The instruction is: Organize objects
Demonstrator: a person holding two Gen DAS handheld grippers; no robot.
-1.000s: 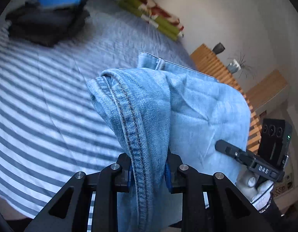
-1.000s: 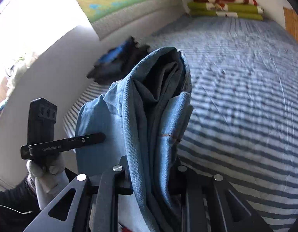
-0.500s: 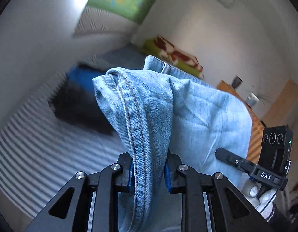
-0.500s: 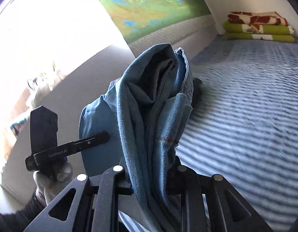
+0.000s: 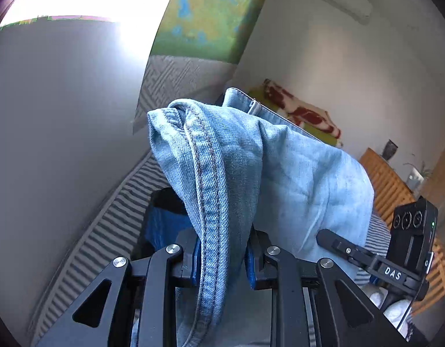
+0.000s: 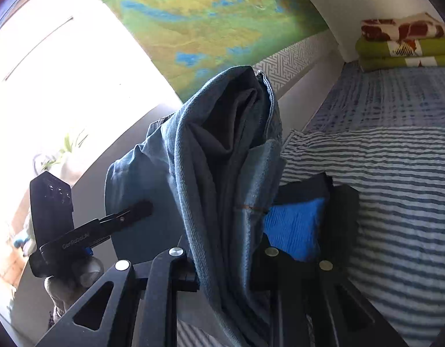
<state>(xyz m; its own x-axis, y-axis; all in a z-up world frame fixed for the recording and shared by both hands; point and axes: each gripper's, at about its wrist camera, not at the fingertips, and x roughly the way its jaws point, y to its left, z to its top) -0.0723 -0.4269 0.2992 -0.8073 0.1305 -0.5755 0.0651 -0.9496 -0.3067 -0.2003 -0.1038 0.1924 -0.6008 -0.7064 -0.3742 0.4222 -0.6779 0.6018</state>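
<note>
Both grippers, left point(image 5: 222, 263) and right point(image 6: 225, 269), stayed pinched on the folded jeans point(image 5: 251, 167), held up between them. Since a second earlier the views had swung from the striped bed point(image 6: 395, 202) toward the wall painting point(image 6: 210, 23), and the dark clothes pile point(image 6: 309, 219) now lay just beneath the jeans.

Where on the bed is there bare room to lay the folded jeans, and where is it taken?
The striped bedspread lies bare right of the dark clothes pile, up to the folded blankets at the far wall. The corner by the grey wall is crowded by that pile. Both the left gripper and the right gripper clamp the jeans.
</note>
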